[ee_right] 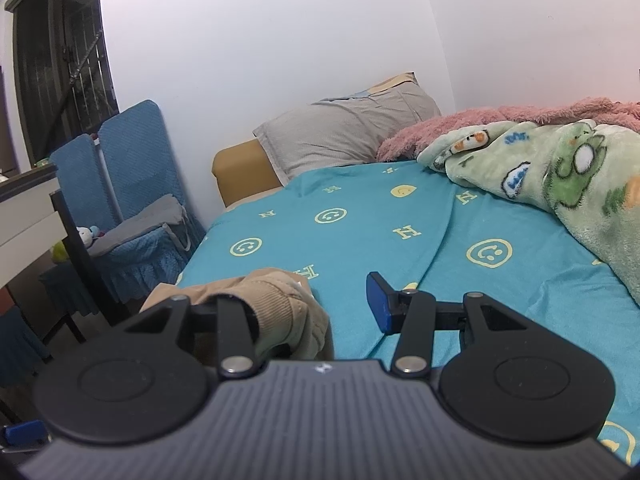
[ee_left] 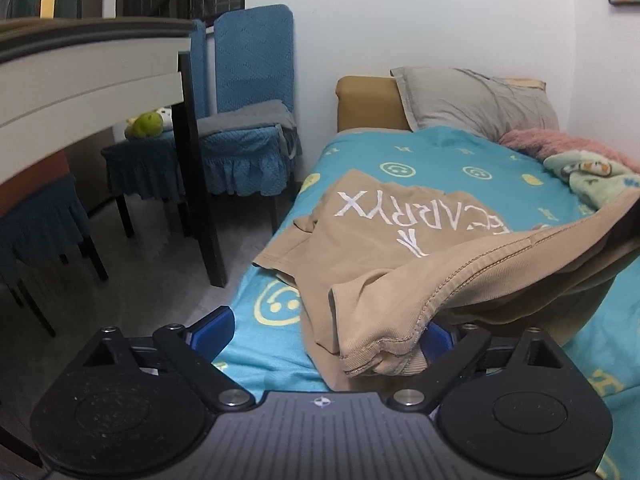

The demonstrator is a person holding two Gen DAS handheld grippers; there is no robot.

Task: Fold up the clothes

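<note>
Left wrist view: tan cotton T-shirt with white lettering (ee_left: 384, 240) sprawled on turquoise smiley-print bedsheet (ee_left: 440, 152), ribbed hem draped over right finger of left gripper (ee_left: 324, 334), jaws wide. Right gripper (ee_right: 312, 306) also wide, cloth bunched on left finger. Soft, light, floppy; best pinched at stitched hem, 2 corners.

Ahead of me lies a teal sheet (ee_right: 360, 216) printed with yellow smileys. At its far end a grey pillow (ee_right: 340, 136) leans on a tan headboard (ee_right: 240, 168). To my right sit a pink fluffy blanket (ee_right: 520, 114) and a green cartoon blanket (ee_right: 560, 172). To my left stand blue-covered chairs (ee_left: 248, 92) beside a white table (ee_left: 80, 80).
</note>
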